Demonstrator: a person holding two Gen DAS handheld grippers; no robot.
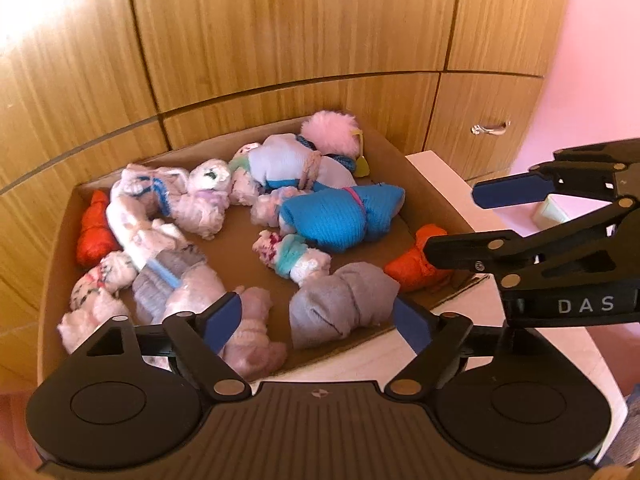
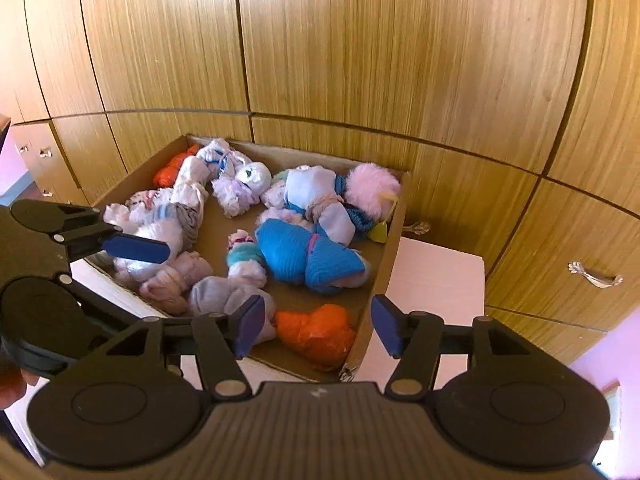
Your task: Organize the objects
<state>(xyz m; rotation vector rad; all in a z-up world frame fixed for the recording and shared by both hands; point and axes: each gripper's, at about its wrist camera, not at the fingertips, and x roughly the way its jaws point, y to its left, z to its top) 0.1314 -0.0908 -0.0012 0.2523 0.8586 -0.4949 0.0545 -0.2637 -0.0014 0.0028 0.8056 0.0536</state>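
Socks (image 1: 336,216) in box (image 1: 436,196) beyond both empty, parted grippers (image 1: 320,320) (image 2: 318,330).

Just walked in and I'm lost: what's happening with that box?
A person holds two sets of tongs over a cardboard box full of rolled sock bundles. The left tongs and the right tongs are both open and hold nothing. A grey bundle and an orange bundle lie just below them.

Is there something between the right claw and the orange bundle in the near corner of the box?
Nothing visible. The right claw is open directly above the orange bundle, inside the cardboard box. The grey bundle lies beside it, not over it.
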